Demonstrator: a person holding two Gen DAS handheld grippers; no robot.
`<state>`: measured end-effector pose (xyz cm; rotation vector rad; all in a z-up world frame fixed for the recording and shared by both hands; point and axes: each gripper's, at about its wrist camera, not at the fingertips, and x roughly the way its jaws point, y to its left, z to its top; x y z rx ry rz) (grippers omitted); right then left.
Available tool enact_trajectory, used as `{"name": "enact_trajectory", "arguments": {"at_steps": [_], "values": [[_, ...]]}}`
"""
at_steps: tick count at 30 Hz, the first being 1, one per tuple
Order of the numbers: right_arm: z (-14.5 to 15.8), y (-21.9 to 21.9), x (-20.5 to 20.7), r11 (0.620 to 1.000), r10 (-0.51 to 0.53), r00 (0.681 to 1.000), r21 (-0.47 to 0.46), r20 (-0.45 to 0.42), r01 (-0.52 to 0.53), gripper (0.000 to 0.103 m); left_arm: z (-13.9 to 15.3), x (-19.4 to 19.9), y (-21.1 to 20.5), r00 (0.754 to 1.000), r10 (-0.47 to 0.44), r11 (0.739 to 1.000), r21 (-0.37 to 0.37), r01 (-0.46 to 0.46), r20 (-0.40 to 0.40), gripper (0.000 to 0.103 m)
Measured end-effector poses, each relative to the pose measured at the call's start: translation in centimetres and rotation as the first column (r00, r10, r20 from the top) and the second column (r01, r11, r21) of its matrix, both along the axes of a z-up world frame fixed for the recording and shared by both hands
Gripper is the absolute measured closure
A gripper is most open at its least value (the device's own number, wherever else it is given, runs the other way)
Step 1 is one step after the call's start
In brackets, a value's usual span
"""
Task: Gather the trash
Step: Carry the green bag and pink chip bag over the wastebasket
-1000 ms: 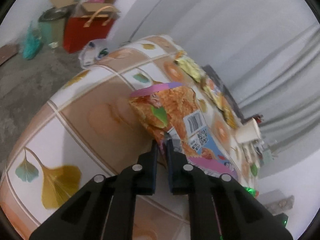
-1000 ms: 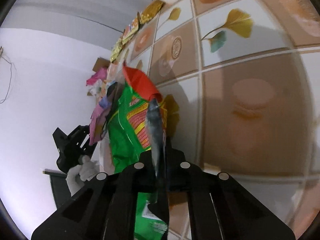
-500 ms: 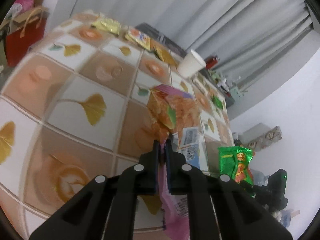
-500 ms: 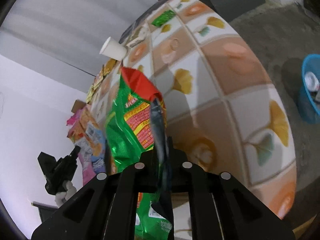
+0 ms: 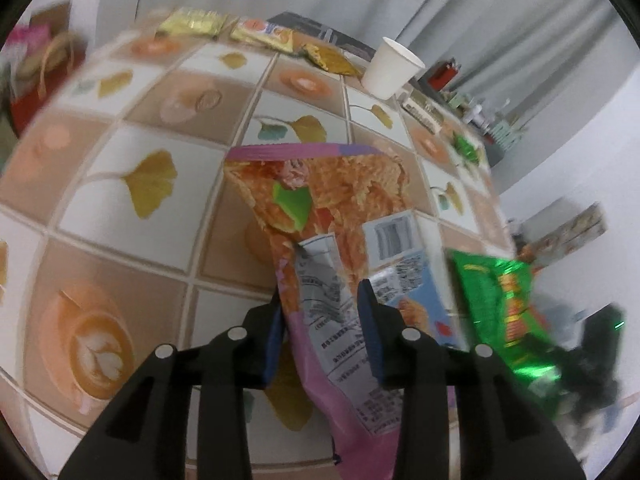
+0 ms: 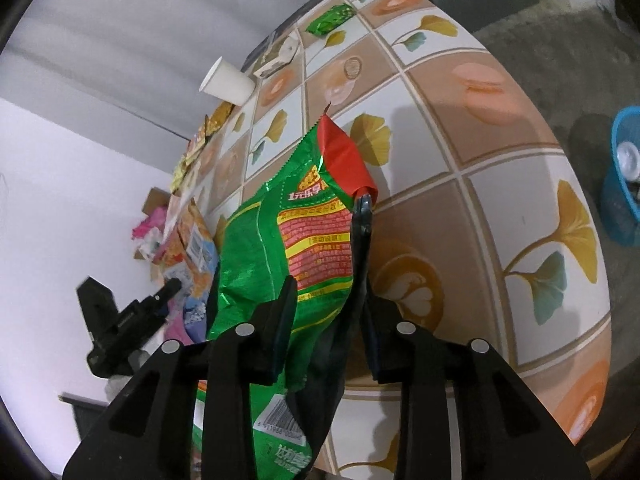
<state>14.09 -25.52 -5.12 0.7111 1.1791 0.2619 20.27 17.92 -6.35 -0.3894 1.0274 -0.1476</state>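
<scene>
An orange and pink snack bag [image 5: 340, 192] hangs between the fingers of my left gripper [image 5: 320, 300], over the near edge of the tiled table [image 5: 120, 160]. Its jaws are opening and the pads stand apart from the thin foil. A green snack bag with a red top [image 6: 288, 240] hangs between the fingers of my right gripper [image 6: 328, 300], whose jaws are also opening and no longer pinch it. In the left wrist view the green bag [image 5: 496, 300] is close on the right. In the right wrist view the left gripper [image 6: 160, 292] and orange bag [image 6: 192, 240] are at the left.
A white paper cup [image 5: 390, 68] stands at the table's far side, with several gold snack packets [image 5: 192, 24] along the far edge and a small green packet [image 6: 330, 18] beyond. A blue basket [image 6: 624, 184] with rubbish sits on the floor past the table's right edge.
Both grippers were pinched shut on their bags; now both pairs of jaws stand apart. Both views have swung across the table, and the two bags have come close together.
</scene>
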Motion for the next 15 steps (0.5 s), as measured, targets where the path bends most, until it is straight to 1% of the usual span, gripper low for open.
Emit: {"name": "enact_trajectory", "arguments": {"at_steps": [1,2,3,4,5,6,9,12,15], "values": [[0.1,0.1,0.0,1.000,0.003,1.000,-0.011,-0.001,-0.003,0.076,0.1,0.0,-0.5,1.000,-0.006,0.999,0.051,0.006,0.006,0.076],[0.1,0.2,0.0,1.000,0.003,1.000,-0.021,-0.002,-0.004,0.078,0.1,0.0,-0.9,1.000,-0.012,0.997,0.080,0.011,0.014,0.078],[0.1,0.4,-0.1,0.999,0.010,1.000,-0.042,0.000,-0.010,0.082,0.1,-0.2,-1.0,1.000,-0.016,0.996,0.093,0.014,0.021,0.080],[0.1,0.5,-0.1,0.998,0.013,1.000,-0.059,0.002,-0.013,0.084,0.3,-0.4,-1.4,0.999,-0.022,0.992,0.123,0.018,0.033,0.081],[0.1,0.7,-0.1,0.997,0.018,1.000,-0.077,0.003,-0.018,0.088,0.4,-0.5,-1.6,0.999,-0.026,0.989,0.144,0.019,0.045,0.084],[0.1,0.8,-0.1,0.996,0.022,1.000,-0.081,0.006,-0.021,0.089,0.6,-0.8,-1.7,0.998,-0.030,0.987,0.161,0.021,0.056,0.085],[-0.2,0.7,-0.2,0.998,0.015,1.000,-0.060,0.007,-0.015,0.093,1.1,-1.1,-2.2,0.996,-0.037,0.982,0.186,0.022,0.082,0.088],[-0.4,0.2,-0.4,1.000,0.002,1.000,-0.007,0.012,-0.002,0.095,1.8,-1.2,-2.6,0.993,-0.047,0.978,0.207,0.024,0.106,0.089],[-0.2,0.2,-0.2,1.000,-0.006,1.000,0.003,0.024,0.006,0.097,2.7,-1.6,-3.0,0.989,-0.064,0.970,0.239,0.030,0.136,0.090]]}}
